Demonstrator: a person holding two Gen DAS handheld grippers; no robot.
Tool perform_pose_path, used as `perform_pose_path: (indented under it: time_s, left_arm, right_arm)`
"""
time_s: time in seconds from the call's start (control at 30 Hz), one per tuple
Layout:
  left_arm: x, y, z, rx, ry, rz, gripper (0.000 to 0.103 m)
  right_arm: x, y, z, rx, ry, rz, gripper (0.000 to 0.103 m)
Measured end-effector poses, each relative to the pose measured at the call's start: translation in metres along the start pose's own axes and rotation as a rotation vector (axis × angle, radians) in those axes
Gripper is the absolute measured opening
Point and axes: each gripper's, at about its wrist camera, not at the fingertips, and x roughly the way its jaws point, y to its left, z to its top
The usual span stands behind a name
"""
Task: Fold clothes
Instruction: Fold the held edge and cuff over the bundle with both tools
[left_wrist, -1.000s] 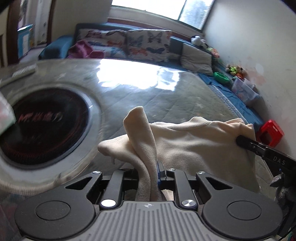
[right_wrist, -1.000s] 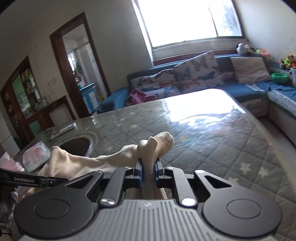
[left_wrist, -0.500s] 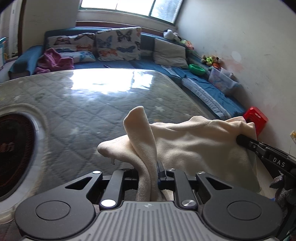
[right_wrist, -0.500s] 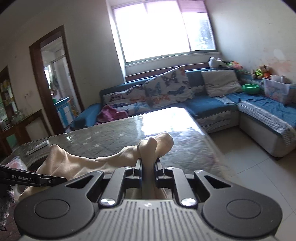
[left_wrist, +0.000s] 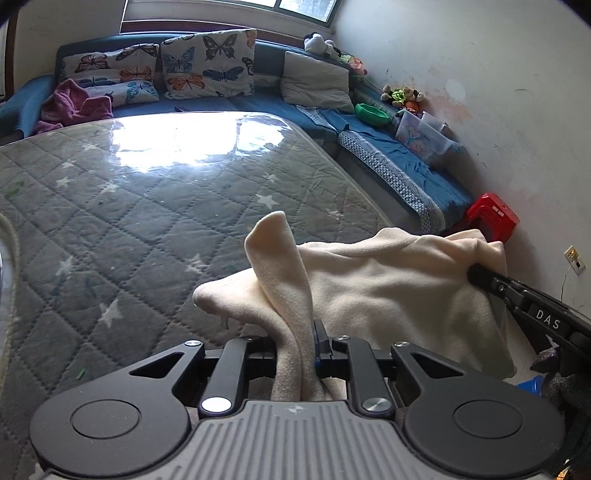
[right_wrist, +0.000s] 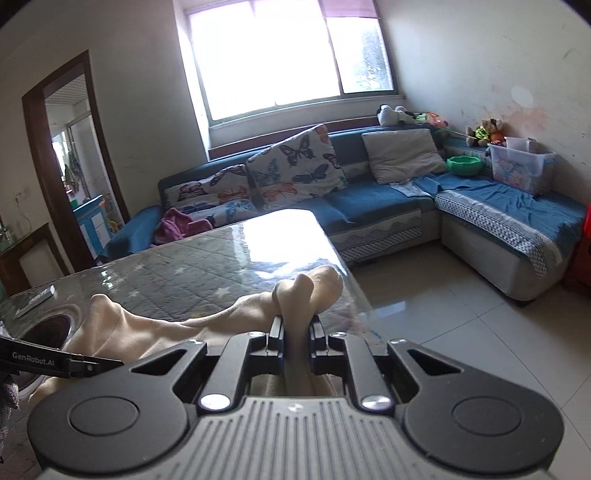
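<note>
Stretching between both claws is a cream fleece garment (left_wrist: 388, 291), lifted over the near right corner of the tabletop (left_wrist: 155, 206), a glossy clear sheet over grey quilted, star-patterned cloth. The left claw (left_wrist: 295, 347) is pinching a bunched fold of the fleece, with a rounded flap sticking up past its tips. Over at the right edge of the left wrist view, the right claw (left_wrist: 476, 275) grips the garment's other end, its black arm reaching in from the side. From the right wrist view, that right claw (right_wrist: 295, 328) is pressed tight on a thick knot of cloth (right_wrist: 306, 291), and the fabric sags away to the left towards the left claw's black finger (right_wrist: 74, 363), which comes in from the left edge. The garment's middle hangs low over the tabletop's near edge; whether it touches the surface is hard to tell. Beyond the far edge sits a blue sofa (right_wrist: 351, 199) with butterfly cushions (right_wrist: 295, 166).
</note>
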Motion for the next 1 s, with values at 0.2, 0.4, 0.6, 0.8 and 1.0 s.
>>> perform_pose_path:
  time_s: [0.2, 0.4, 0.6, 0.8, 1.0]
  left_arm:
    - [0.012, -0.002, -0.001, 0.002, 0.032, 0.006, 0.019]
    - [0.019, 0.009, -0.004, -0.016, 0.060, 0.055, 0.028]
    - [0.014, 0.015, 0.002, -0.028, 0.041, 0.091, 0.035]
    - [0.004, 0.017, 0.014, -0.042, -0.005, 0.109, 0.037]
    - [0.013, 0.013, 0.024, -0.031, -0.013, 0.101, 0.036]
  right_arm:
    - [0.018, -0.015, -0.010, 0.031, 0.040, -0.022, 0.011]
    - [0.037, -0.029, -0.022, 0.062, 0.097, -0.039, 0.017]
    - [0.032, -0.036, -0.019, 0.042, 0.065, -0.109, 0.021]
    - [0.038, -0.026, -0.016, -0.005, 0.068, -0.068, 0.021]
    - [0.062, -0.015, -0.019, -0.048, 0.104, -0.077, 0.021]
